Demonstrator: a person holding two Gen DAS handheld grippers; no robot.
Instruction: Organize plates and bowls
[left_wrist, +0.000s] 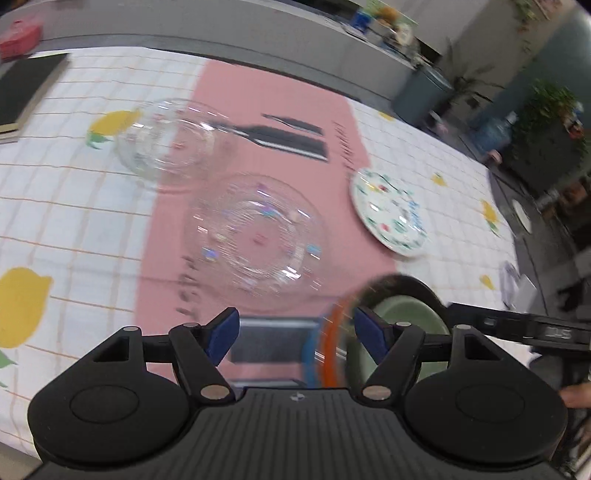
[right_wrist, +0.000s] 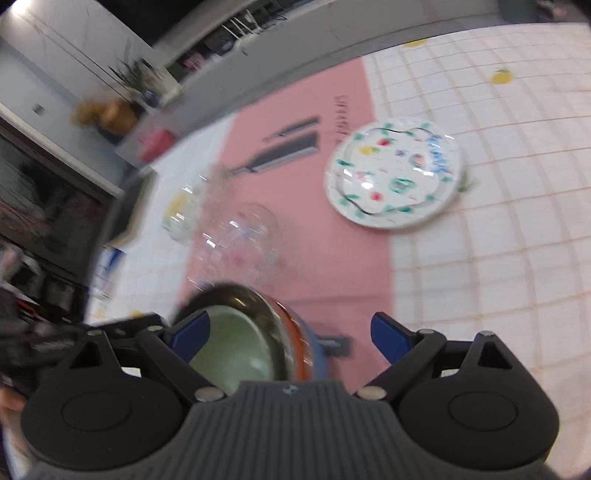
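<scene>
Gridded tablecloth (left_wrist: 74, 221) bears round ribbed glass plate (left_wrist: 255, 236)

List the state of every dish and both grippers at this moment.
Clear glass bowl: upright on the tablecloth, empty.
Clear ribbed glass plate: flat on the pink runner, empty.
White floral-patterned plate: flat, empty.
Green-lined, orange-banded bowl: upright, empty, ungripped.
Left gripper: open, empty.
Right gripper: open, empty.

bowl (right_wrist: 236, 354) green inside | plate (right_wrist: 395, 171) white, floral | cloth (left_wrist: 74, 221) lemon-checked
</scene>
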